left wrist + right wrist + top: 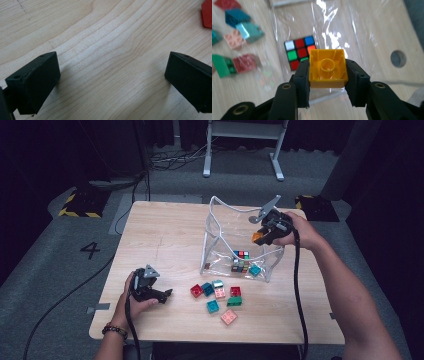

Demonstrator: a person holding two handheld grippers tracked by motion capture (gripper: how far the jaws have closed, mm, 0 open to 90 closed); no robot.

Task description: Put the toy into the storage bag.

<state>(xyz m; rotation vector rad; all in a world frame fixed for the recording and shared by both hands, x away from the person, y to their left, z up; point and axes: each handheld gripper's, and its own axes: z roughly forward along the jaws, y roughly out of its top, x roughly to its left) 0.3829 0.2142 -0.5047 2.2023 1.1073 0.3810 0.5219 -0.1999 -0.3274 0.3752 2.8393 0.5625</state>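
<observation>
My right gripper [327, 72] is shut on an orange-yellow brick [327, 67], its hollow underside facing the camera. It hangs over the open top of a clear plastic bag [235, 237], where the brick [257, 237] shows at the gripper's tip [260, 238]. Inside the bag lies a colour cube [300, 51], also visible as the cube [241, 261] with a teal brick [255, 270] beside it. My left gripper [162, 295] rests low on the table at the front left, open, its jaws [112, 80] wide apart over bare wood.
Several loose bricks lie in front of the bag: red [196, 291], teal [213, 306], green [233, 301], pink [229, 316]. The wooden table [165, 235] has free room on its left half. A white stand [242, 140] is on the floor beyond.
</observation>
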